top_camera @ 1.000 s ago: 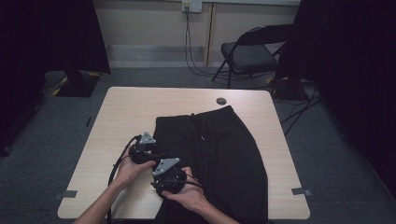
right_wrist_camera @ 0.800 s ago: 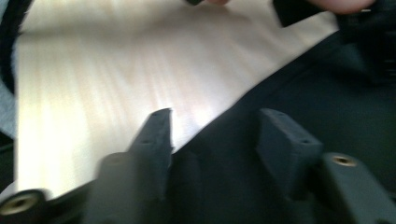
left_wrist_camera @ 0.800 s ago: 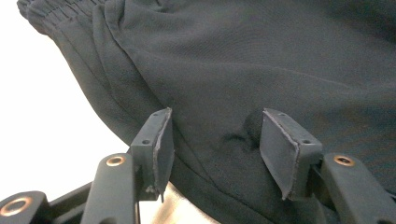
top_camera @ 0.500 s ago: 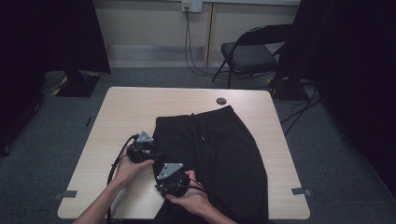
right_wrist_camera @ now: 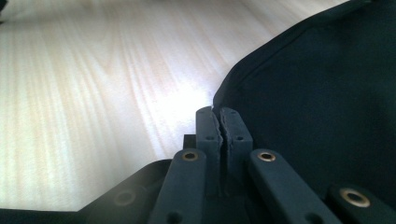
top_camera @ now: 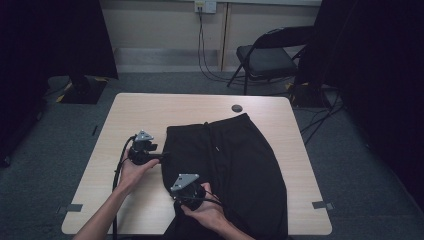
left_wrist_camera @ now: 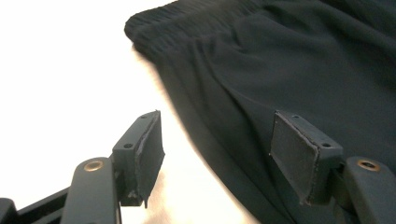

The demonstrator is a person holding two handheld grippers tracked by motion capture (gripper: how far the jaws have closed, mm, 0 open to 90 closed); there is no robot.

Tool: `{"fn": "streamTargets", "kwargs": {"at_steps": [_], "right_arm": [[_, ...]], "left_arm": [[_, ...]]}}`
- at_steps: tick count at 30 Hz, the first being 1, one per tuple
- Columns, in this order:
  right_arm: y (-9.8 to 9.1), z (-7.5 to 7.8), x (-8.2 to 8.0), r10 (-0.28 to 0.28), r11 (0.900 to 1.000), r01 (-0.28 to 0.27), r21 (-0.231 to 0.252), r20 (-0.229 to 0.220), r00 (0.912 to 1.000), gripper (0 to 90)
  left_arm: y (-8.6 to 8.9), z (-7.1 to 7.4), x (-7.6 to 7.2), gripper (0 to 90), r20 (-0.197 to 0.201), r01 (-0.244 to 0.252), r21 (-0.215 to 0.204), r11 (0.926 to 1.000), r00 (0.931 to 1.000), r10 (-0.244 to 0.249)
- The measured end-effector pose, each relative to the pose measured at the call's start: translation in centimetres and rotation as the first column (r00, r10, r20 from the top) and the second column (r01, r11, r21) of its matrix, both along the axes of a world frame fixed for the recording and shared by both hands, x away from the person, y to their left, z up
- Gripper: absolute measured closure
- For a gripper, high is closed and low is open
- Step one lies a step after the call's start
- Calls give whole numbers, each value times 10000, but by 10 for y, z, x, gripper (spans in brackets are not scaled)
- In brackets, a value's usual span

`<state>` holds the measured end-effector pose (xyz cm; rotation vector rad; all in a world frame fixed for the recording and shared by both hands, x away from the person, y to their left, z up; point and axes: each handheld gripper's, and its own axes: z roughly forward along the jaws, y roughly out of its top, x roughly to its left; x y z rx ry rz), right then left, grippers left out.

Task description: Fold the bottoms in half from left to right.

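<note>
1 pair of black shorts (top_camera: 235,170) lies flat on the bench (top_camera: 130,115), its lower end cut off at the near edge. 2 tongs work its left side. The left tongs (top_camera: 162,156) have just been opening, spread astride the side seam without pressing. The right tongs (right_wrist_camera: 217,122) have just been closing and are pressed together at the hem edge; whether cloth is caught is hard to make out. 1 small dark disc (top_camera: 237,108) lies near the far edge.

Black tools (top_camera: 165,155) (brass screws, grey plates)

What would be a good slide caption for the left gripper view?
Open left gripper straddling the side edge of the black fabric shorts on the light wooden table.
</note>
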<state>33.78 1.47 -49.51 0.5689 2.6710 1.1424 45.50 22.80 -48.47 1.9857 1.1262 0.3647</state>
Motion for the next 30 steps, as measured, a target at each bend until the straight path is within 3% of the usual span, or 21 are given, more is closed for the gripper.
{"fn": "streamTargets", "kwargs": {"at_steps": [2, 3, 4, 6, 9, 11, 12, 16, 17, 19, 20, 23, 24, 26, 30], "right_arm": [[0, 0, -2, 7, 10000, -7, 0, -24, 10000, 874], [0, 0, -2, 7, 10000, -7, 0, -24, 10000, 874], [0, 0, -2, 4, 10000, -3, 75, -77, 10000, 873], [0, 0, -1, -25, 10000, 26, 93, -125, 9999, 872], [0, 0, -2, 16, 10000, -16, 55, -40, 10000, 871], [-1, -1, -1, 10, 9999, -9, 120, -95, 10000, 871], [-1, -1, -1, 17, 9999, -15, 158, -122, 9999, 871], [0, -1, 0, 19, 9998, -16, 190, -159, 9999, 871], [0, -1, 0, 3, 9997, 1, 228, -173, 9998, 872], [1, -2, 3, -131, 9990, 148, 414, -393, 9991, 876], [1, -2, 4, -142, 9989, 161, 435, -449, 9989, 878], [3, -1, 6, -106, 9989, 130, 450, -544, 9985, 886], [3, 0, 6, -71, 9989, 98, 462, -572, 9983, 887], [3, 3, 6, 32, 9988, -5, 487, -564, 9984, 887], [0, 17, 5, 45, 9963, -4, 863, -482, 9988, 887]], "left_arm": [[-1, -3, 3, 340, -119, 75, 182, 9998, 9999, -73], [-5, -5, 10, 340, -578, 446, 665, 9968, 9975, -408], [-7, -6, 12, 349, -131, 333, 671, 9972, 9994, -325], [-11, -8, 15, 350, 22, 181, 539, 9984, 9998, -182], [-16, -12, 16, 353, 159, 445, 1295, 9906, 9988, -470], [-17, -13, 17, 360, 239, 110, 1178, 9930, 9996, -139], [-18, -13, 18, 360, 303, 90, 1355, 9907, 9995, -132], [-21, -12, 21, 390, 230, -18, 1367, 9906, 9997, -14], [-23, -11, 23, 390, 147, 74, 1302, 9915, 9998, -94], [-28, -9, 25, 719, 72, 305, 1164, 9927, 9995, -315], [-31, -11, 24, 794, -74, 253, 687, 9973, 9997, -249], [-30, -17, 21, 877, -62, 280, -166, 9995, 9996, -281], [-27, -17, 21, 882, -233, 258, -370, 9990, 9994, -267], [-23, -16, 21, 888, -150, 56, -240, 9997, 9999, -60], [-16, -8, 23, 889, -139, -52, -777, 9970, 9999, 42]]}}
